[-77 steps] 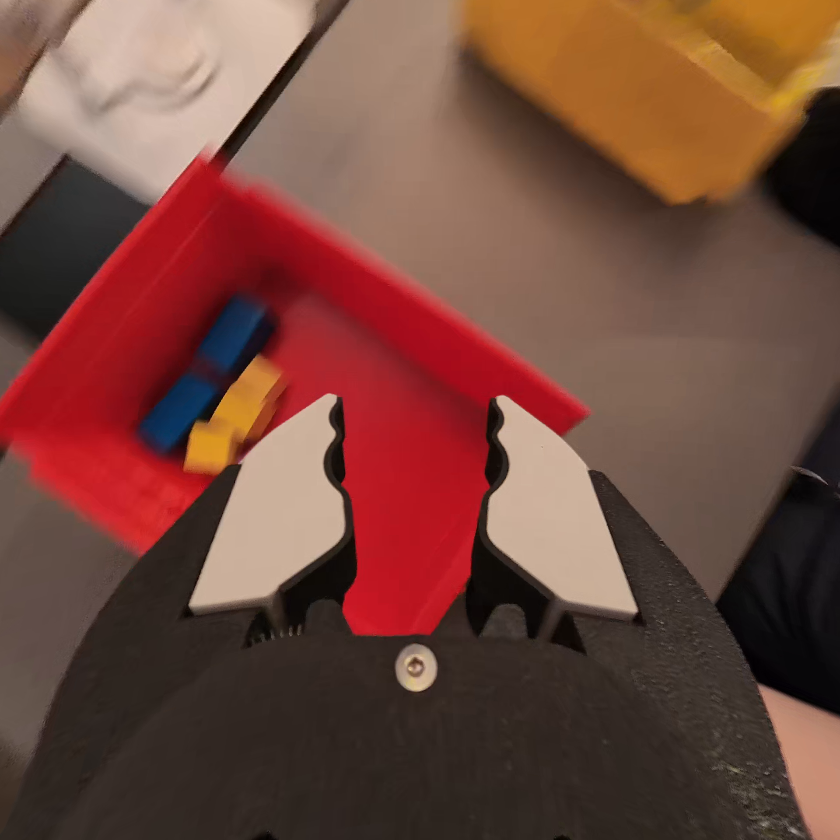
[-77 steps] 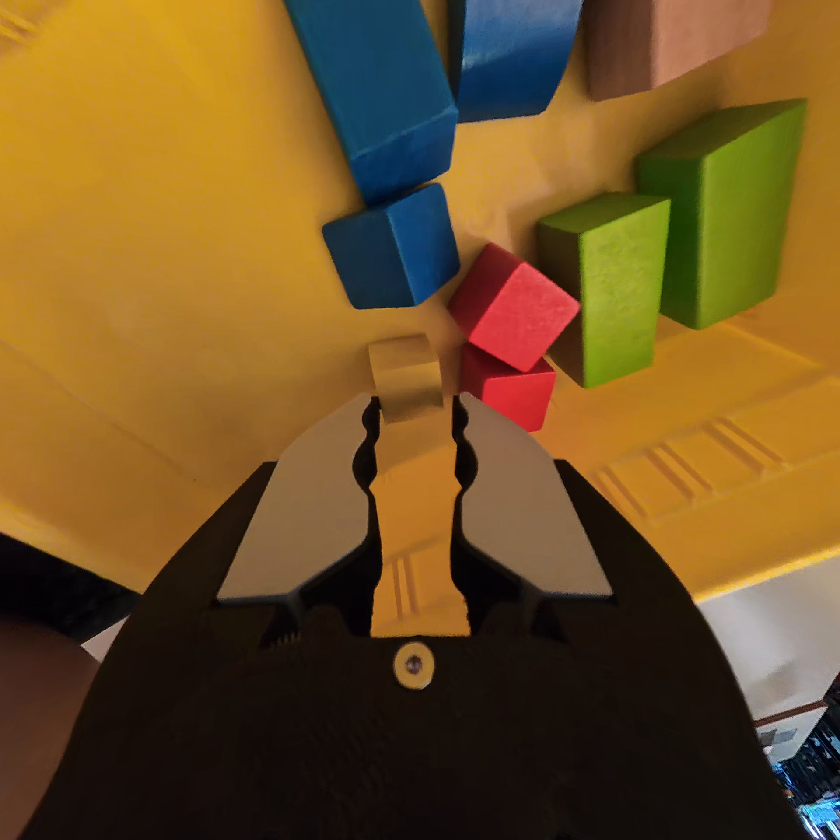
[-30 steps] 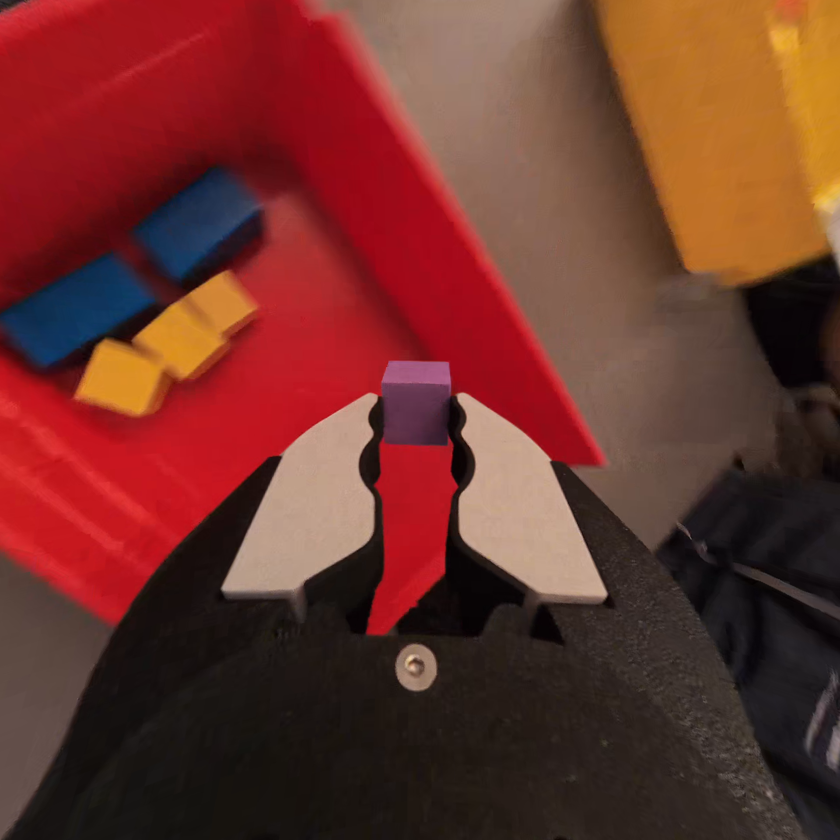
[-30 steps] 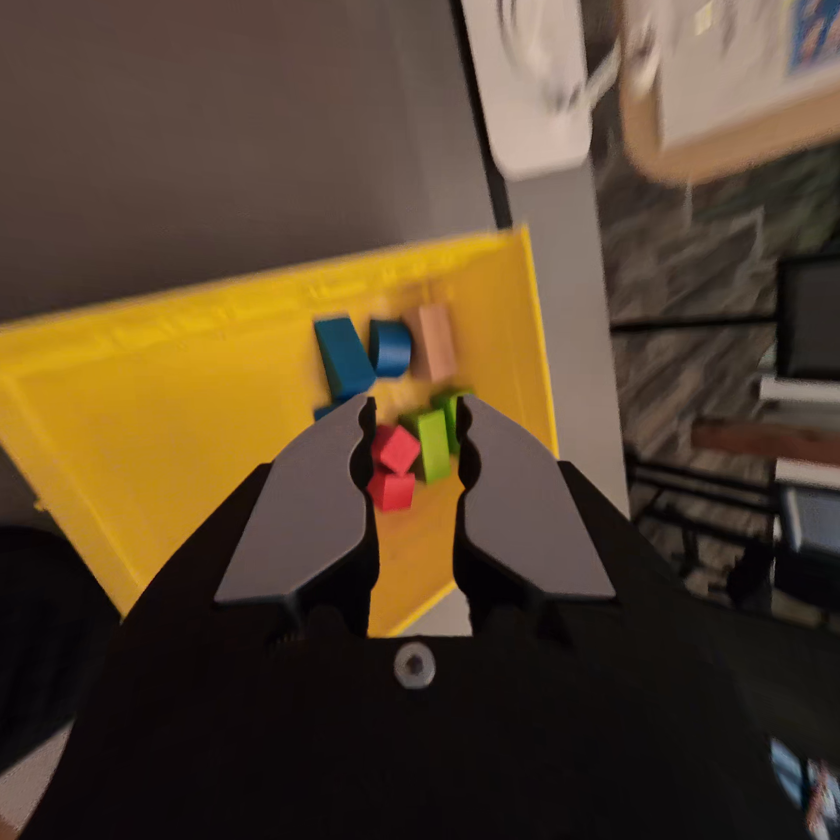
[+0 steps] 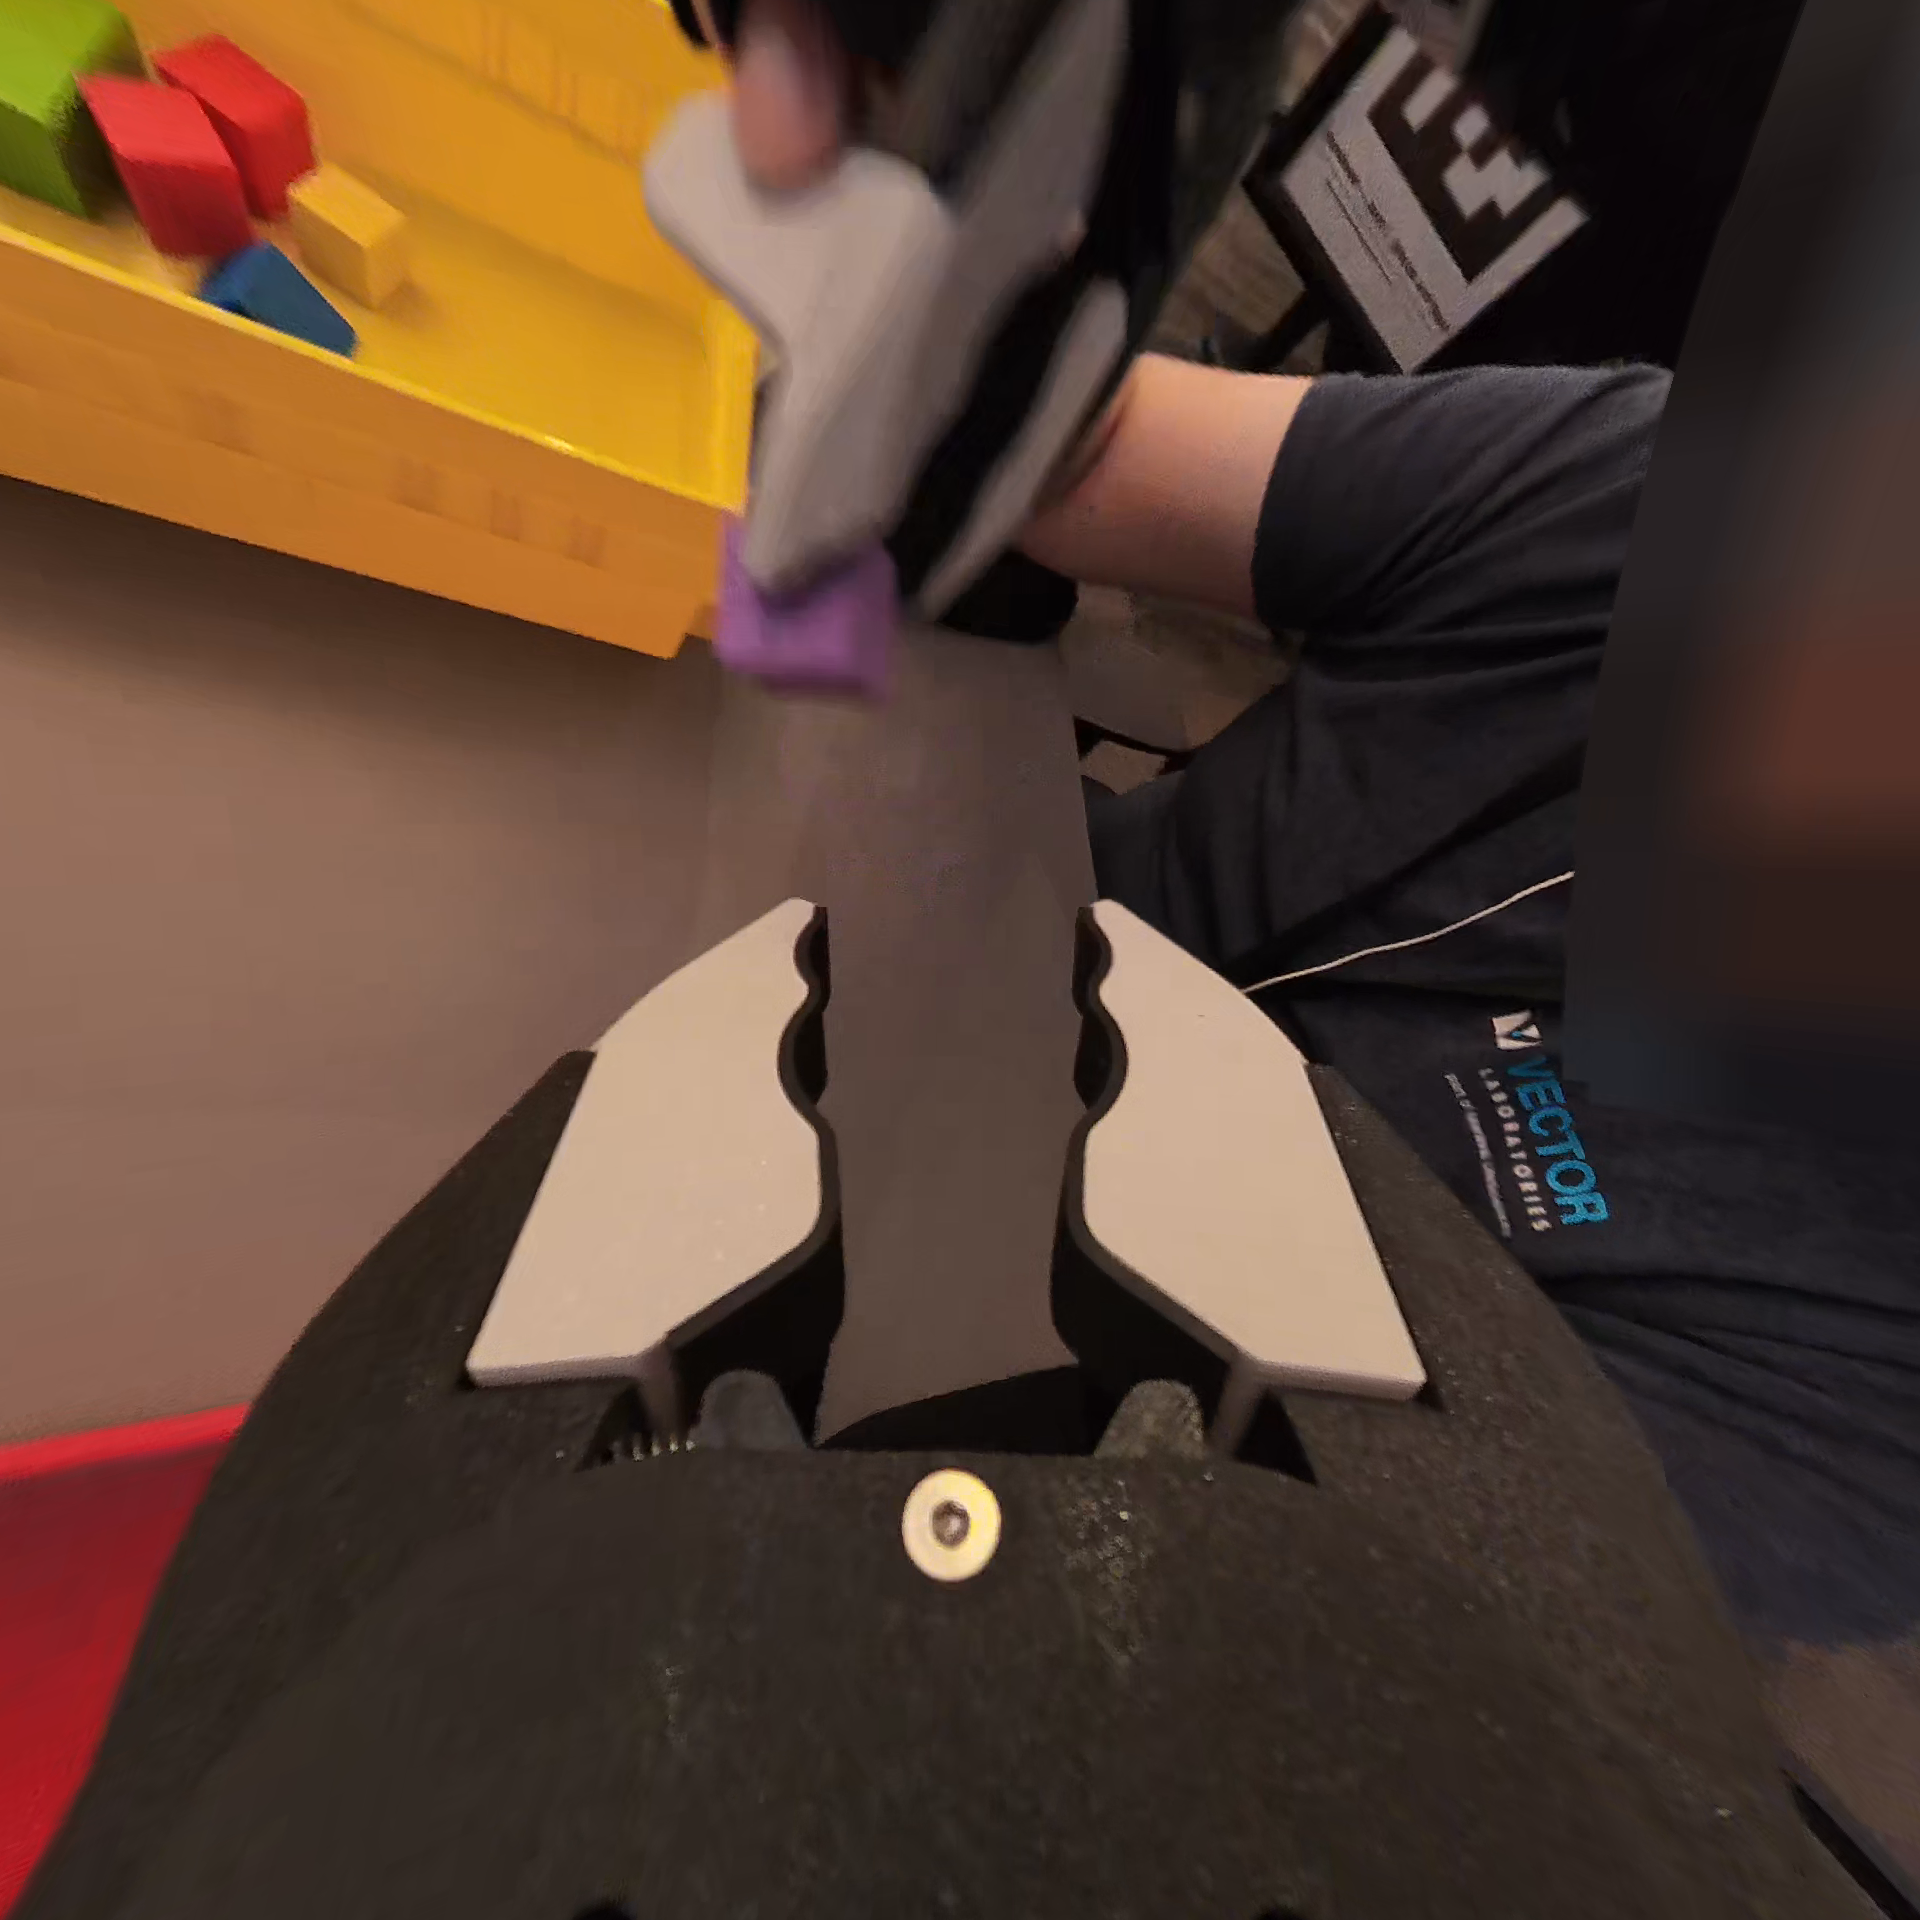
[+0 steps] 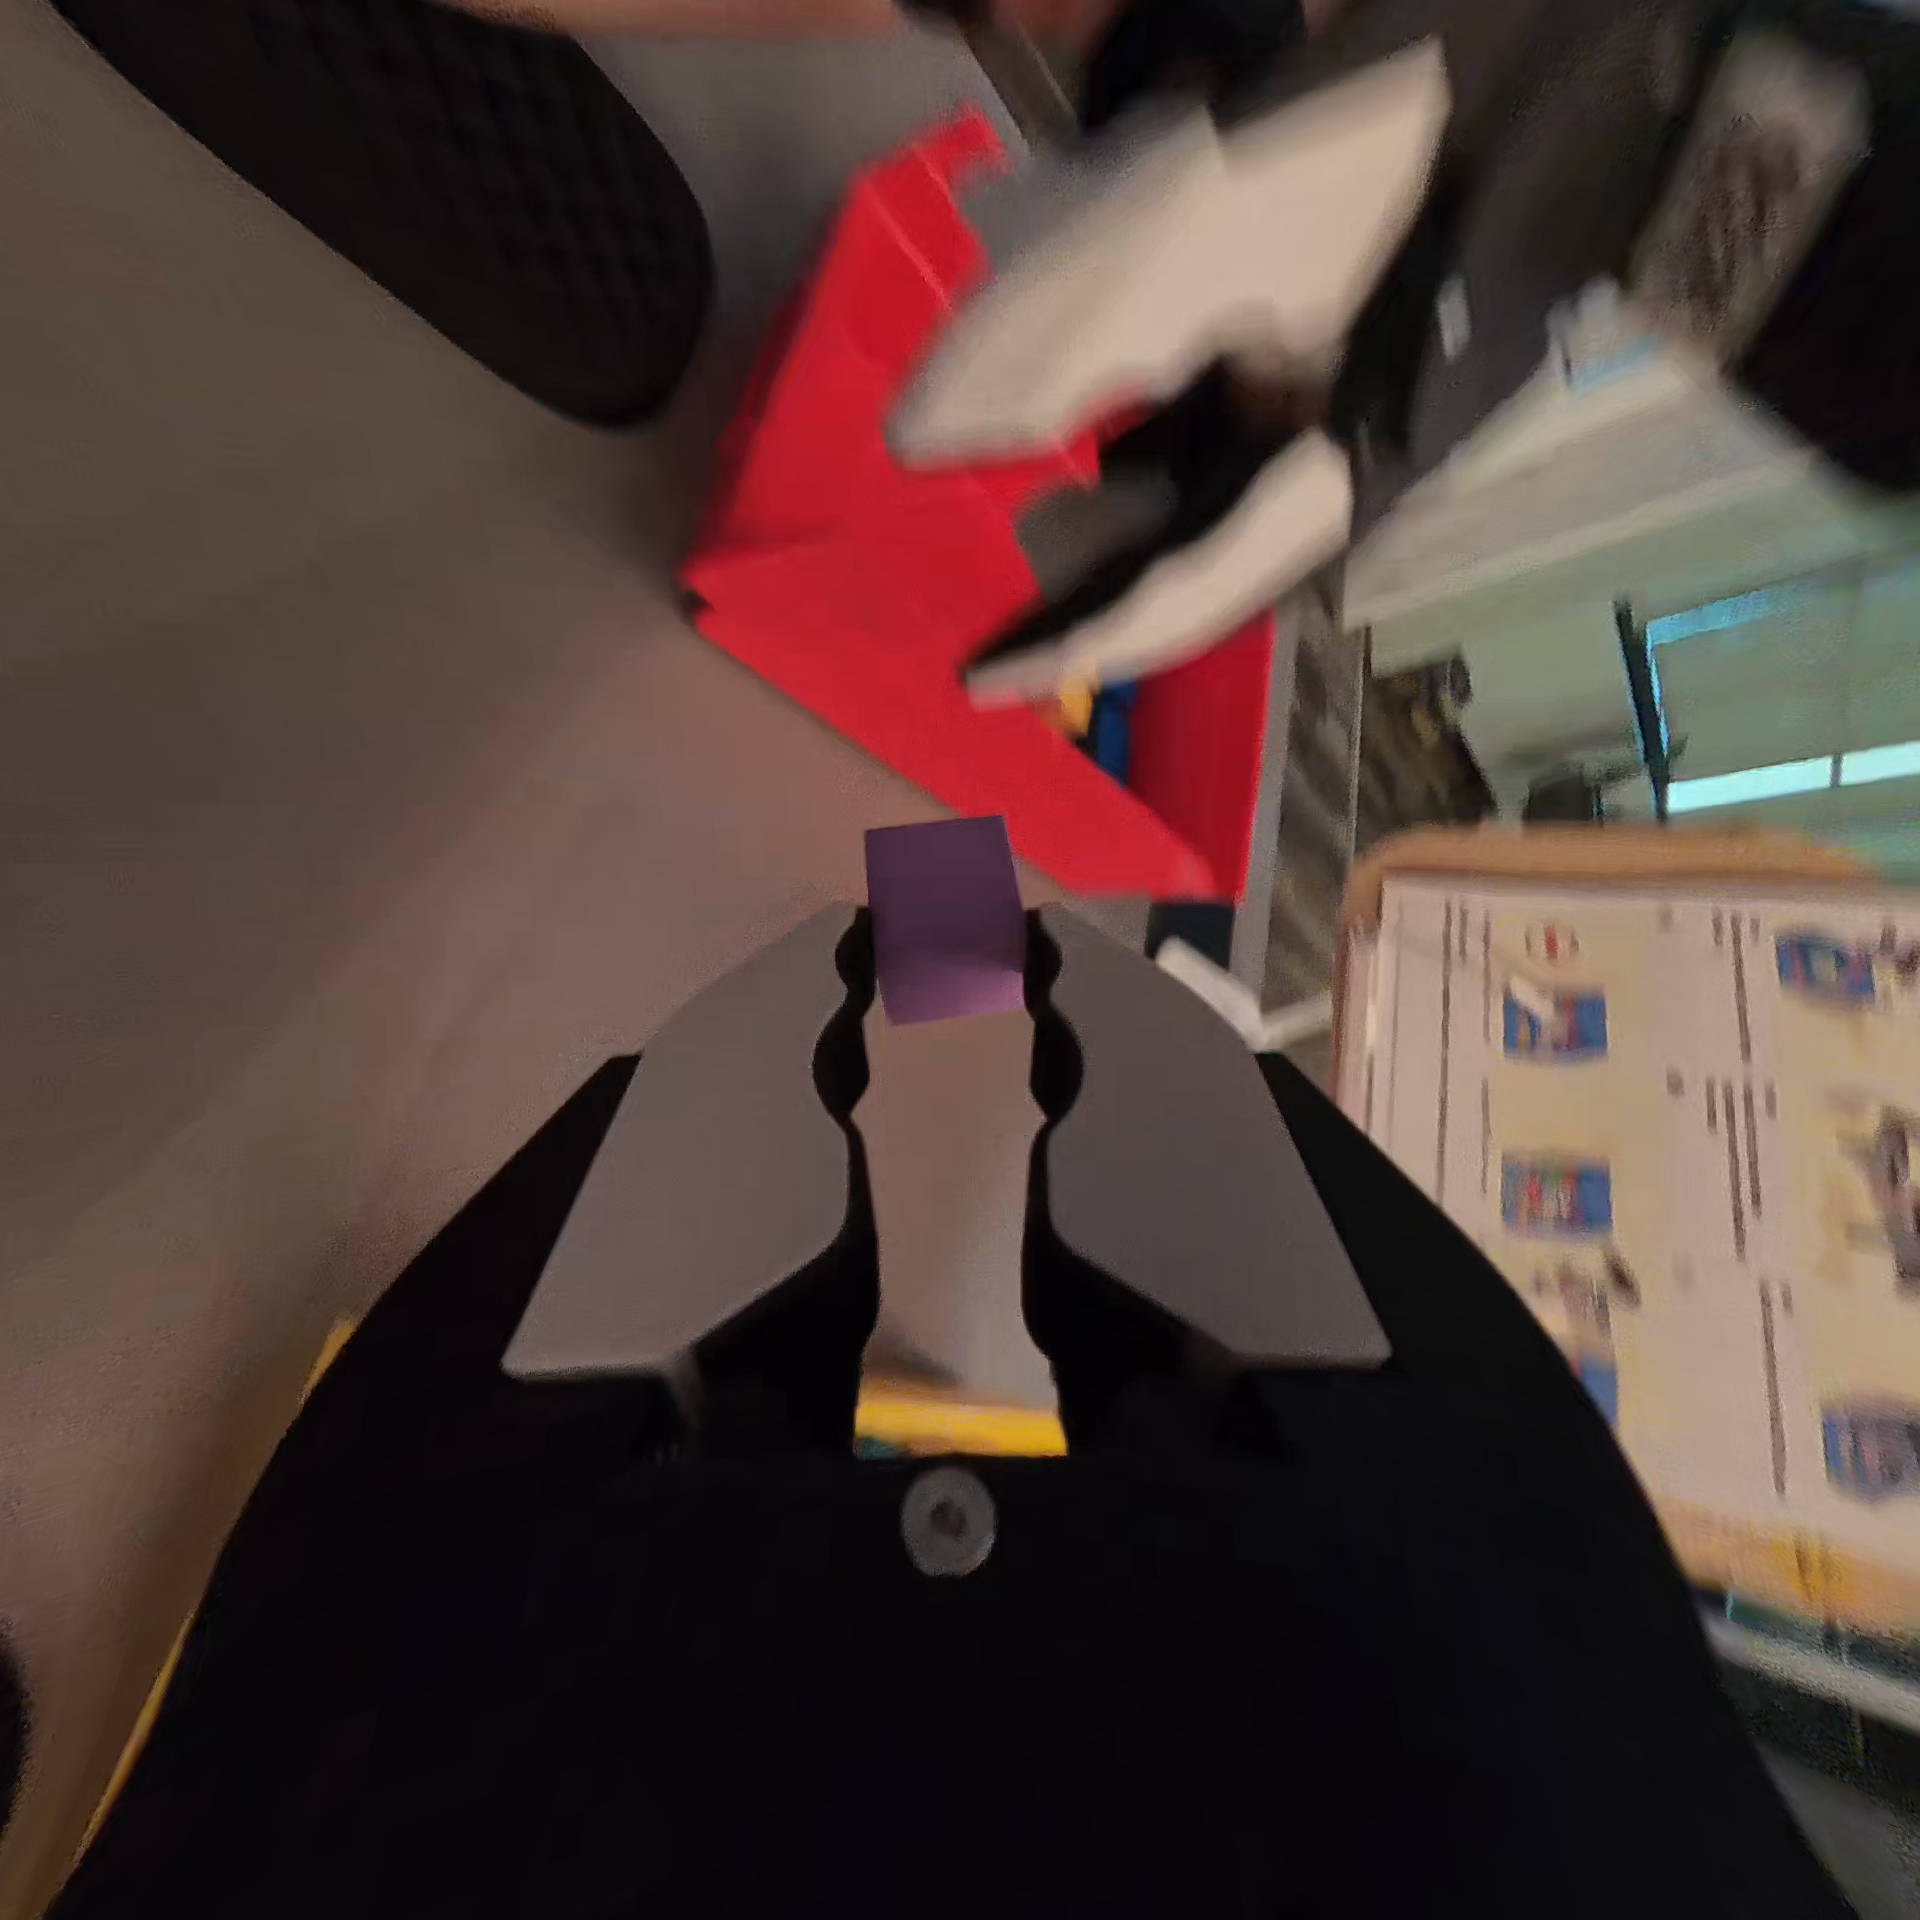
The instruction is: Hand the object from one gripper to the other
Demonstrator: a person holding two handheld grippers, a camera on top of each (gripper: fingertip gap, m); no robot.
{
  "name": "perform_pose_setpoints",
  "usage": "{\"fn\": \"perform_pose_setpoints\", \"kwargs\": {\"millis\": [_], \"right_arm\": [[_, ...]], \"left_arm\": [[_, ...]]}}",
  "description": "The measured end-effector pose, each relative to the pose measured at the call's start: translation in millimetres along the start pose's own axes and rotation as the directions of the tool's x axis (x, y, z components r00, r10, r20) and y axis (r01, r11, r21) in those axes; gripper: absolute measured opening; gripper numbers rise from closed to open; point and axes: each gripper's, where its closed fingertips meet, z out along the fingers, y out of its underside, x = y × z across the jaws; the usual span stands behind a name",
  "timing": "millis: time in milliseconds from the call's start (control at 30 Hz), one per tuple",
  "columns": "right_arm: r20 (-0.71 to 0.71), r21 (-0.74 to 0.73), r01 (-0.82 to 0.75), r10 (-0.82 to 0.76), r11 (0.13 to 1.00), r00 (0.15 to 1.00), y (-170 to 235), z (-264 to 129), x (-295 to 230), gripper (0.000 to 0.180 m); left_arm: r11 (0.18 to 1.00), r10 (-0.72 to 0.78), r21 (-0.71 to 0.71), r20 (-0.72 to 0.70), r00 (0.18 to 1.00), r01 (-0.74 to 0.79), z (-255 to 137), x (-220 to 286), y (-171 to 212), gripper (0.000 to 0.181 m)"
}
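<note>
Right wrist view: purple cube (image 6: 943,920) is pinched at the right gripper (image 6: 943,961) fingertips, leaving faces exposed; left gripper (image 5: 948,961) is held apart, empty.

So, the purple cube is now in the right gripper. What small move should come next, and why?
Probably carry the purple cube toward the yellow tray and keep the right gripper shut. Its fingertips clamp the cube, the left gripper is open and empty with a clear gap to the cube, and the tray with other blocks lies close beside it.
</note>
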Motion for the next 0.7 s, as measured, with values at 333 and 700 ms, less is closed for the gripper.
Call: {"fn": "perform_pose_setpoints", "kwargs": {"millis": [333, 700], "right_arm": [[0.084, -0.611, -0.477, 0.65, 0.632, 0.755, 219, -58, -60, 0.028], [0.149, -0.77, -0.47, 0.838, 0.431, 0.525, 253, -47, -114, 0.028]], "left_arm": [[0.831, 0.248, 0.424, 0.294, 0.923, -0.359, -79, 23, -57, 0.058], [0.789, 0.241, 0.508, 0.262, 0.935, -0.346, -84, 25, -57, 0.051]]}}
